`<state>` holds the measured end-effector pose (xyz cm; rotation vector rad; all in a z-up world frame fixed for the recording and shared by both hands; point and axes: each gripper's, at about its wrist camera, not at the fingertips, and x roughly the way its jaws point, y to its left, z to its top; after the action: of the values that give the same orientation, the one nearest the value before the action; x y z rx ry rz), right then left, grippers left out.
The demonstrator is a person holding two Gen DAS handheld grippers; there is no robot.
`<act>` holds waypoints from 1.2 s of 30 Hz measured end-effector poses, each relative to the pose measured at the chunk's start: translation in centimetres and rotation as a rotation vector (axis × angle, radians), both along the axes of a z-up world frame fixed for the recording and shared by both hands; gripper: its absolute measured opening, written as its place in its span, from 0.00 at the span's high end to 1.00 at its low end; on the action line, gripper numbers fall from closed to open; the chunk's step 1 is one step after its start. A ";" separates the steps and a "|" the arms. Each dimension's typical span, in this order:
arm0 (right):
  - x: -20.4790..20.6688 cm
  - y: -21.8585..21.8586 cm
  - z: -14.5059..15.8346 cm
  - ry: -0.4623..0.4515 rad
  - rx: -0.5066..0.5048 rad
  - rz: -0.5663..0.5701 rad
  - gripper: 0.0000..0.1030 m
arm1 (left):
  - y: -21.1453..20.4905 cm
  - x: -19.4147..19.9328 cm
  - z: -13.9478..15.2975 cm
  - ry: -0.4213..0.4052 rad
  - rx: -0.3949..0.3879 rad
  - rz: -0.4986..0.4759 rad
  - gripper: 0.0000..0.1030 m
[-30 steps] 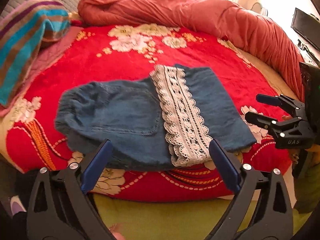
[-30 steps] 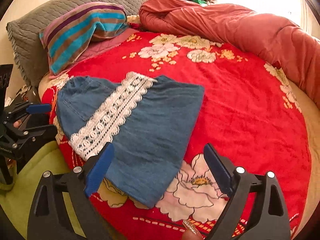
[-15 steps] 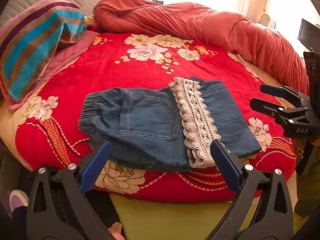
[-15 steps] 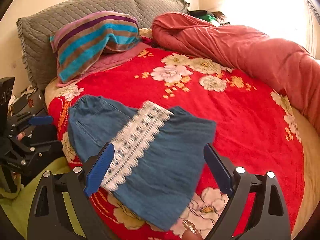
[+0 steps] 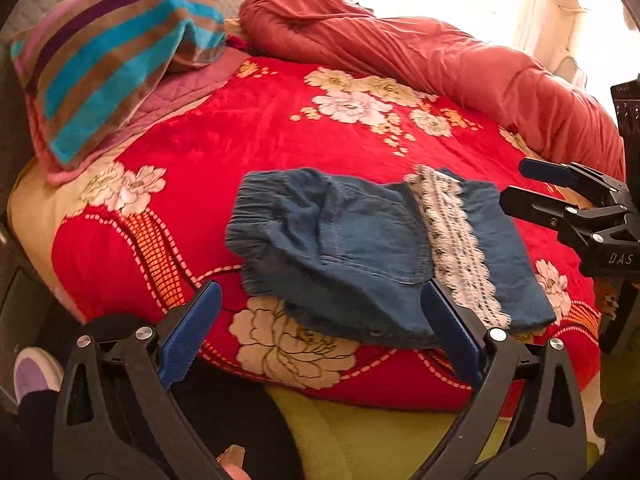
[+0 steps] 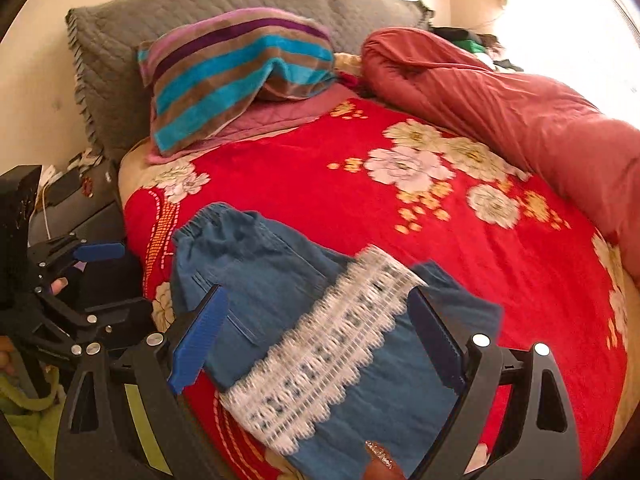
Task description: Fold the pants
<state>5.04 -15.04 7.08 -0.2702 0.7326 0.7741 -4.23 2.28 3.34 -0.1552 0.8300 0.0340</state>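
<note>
The folded blue denim pants (image 5: 360, 248) with a white lace band (image 5: 456, 248) lie on the red floral blanket near the bed's front edge; they also show in the right wrist view (image 6: 280, 300). My left gripper (image 5: 320, 332) is open and empty, held off the bed's edge in front of the pants. My right gripper (image 6: 316, 344) is open and empty above the pants' lace end; it also shows in the left wrist view (image 5: 520, 188), to the right of the pants. The left gripper shows in the right wrist view (image 6: 88, 264) at the left.
The red floral blanket (image 5: 260, 140) covers the bed. A striped pillow (image 5: 100, 60) and a grey pillow (image 6: 160, 32) lie at the head. A rolled red quilt (image 5: 440, 64) runs along the far side. Dark items (image 6: 72, 196) stand beside the bed.
Both grippers have drawn back and away from the pants, which now look smaller and farther. The left view has swung to the left. The pants lie still.
</note>
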 end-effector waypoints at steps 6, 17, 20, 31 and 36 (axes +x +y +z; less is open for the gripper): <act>1.8 4.7 -1.0 0.040 -0.032 0.082 0.13 | 2.3 0.5 -1.3 0.025 -0.045 0.056 0.10; 5.7 11.6 -3.1 0.144 -0.100 0.225 0.12 | 6.1 1.9 -4.1 0.063 -0.224 0.105 0.14; 6.5 13.6 -3.8 0.156 -0.129 0.281 0.13 | 6.2 2.6 -4.8 0.076 -0.285 0.083 0.31; 7.5 18.7 -7.4 0.221 -0.230 0.418 0.14 | 6.1 3.8 -7.2 0.119 -0.400 0.056 0.46; 7.4 19.2 -8.2 0.284 -0.204 0.495 0.44 | 6.2 4.1 -7.2 0.118 -0.390 0.059 0.46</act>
<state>12.41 4.14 -1.12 -0.5466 1.0335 1.2252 -0.13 8.48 -3.90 -0.5488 0.9435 -0.0649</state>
